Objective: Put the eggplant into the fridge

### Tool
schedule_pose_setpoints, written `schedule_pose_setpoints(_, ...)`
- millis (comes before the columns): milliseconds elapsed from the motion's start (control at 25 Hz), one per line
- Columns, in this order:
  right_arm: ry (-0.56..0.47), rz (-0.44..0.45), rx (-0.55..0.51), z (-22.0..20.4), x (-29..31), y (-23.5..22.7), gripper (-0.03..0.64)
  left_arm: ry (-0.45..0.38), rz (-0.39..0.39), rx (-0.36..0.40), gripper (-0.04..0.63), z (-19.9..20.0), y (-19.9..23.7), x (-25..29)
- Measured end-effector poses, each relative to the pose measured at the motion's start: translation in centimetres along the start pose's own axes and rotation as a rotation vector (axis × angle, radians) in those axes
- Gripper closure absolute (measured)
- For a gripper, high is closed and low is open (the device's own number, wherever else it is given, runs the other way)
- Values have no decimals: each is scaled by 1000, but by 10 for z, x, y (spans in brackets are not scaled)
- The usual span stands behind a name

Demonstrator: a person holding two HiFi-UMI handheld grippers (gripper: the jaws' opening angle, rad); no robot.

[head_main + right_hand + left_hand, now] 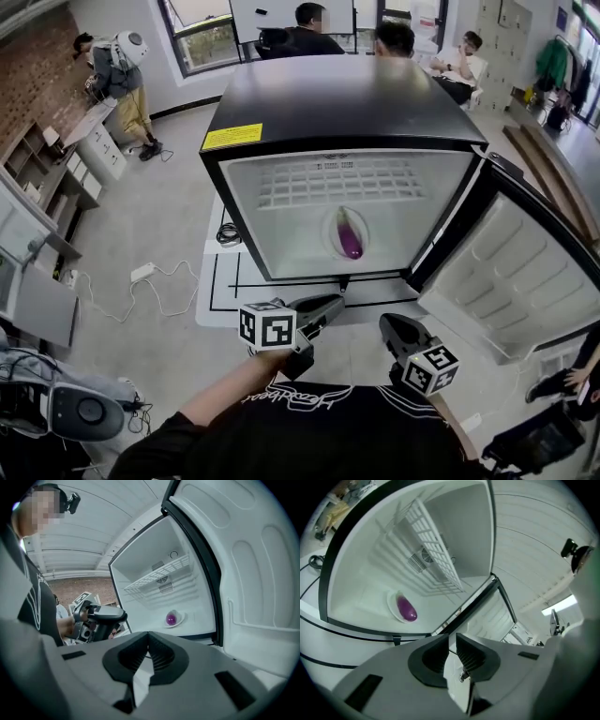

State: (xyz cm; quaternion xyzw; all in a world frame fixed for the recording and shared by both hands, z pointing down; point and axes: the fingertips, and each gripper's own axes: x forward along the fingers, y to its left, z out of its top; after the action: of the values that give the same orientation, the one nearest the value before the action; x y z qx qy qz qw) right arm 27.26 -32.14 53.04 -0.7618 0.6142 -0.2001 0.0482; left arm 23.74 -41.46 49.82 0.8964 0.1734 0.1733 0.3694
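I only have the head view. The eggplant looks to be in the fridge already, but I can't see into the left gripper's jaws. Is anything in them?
Observer: No. The left gripper has its jaws a little apart, with nothing between them.
Operator: And the right one?
Observer: The right gripper has its jaws closed together, empty.
Operator: Anything on the fridge's back wall?
Observer: A small vent grille, close to the wire shelf.

Glossy eggplant point(350, 240), smooth plastic fridge point(281, 234)
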Motion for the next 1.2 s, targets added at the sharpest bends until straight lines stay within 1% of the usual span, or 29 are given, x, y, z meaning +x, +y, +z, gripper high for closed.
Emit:
schedule_pose_setpoints(80, -3, 27, -11, 8, -7, 12, 611, 0, -20, 38, 563, -6, -21, -15)
schedule_pose_setpoints(160, -8, 58, -11, 13, -18, 25, 611, -9, -47, 51, 586, -14, -42, -30)
schedule_pose_setpoints(240, -13, 90, -17, 15, -31, 39, 611, -11, -72, 76, 586, -26, -62, -42)
schedule_pose_setpoints(360, -24, 128, -36, 17, -52, 58, 611, -8, -109, 140, 586, -46, -94, -55)
schedule_pose_setpoints(440, -23, 145, -42, 15, -67, 70, 611, -27, -153, 130, 586, -61, -117, -63)
schedule_pose_setpoints(520, -17, 162, -45, 9, -85, 79, 611, -42, -172, 126, 588, -74, -138, -68)
schedule_pose_setpoints(640, -17, 197, -64, -1, -112, 90, 611, -38, -141, 175, 587, -94, -160, -70)
schedule_pose_setpoints(800, -2, 270, -38, -12, -148, 112, 611, -61, -95, 225, 586, -124, -179, -76)
schedule_pose_setpoints(880, -3, 282, -62, -13, -166, 121, 611, -64, -76, 256, 588, -139, -190, -77)
schedule_pose_setpoints(960, -18, 294, -80, -15, -184, 128, 611, -60, -71, 269, 588, -155, -203, -76)
schedule_pose_setpoints(1080, -43, 305, -77, -19, -210, 136, 611, -55, -67, 279, 588, -177, -224, -75)
schedule_pose_setpoints(1200, -47, 315, -78, -30, -237, 142, 611, -54, -65, 295, 588, -199, -247, -73)
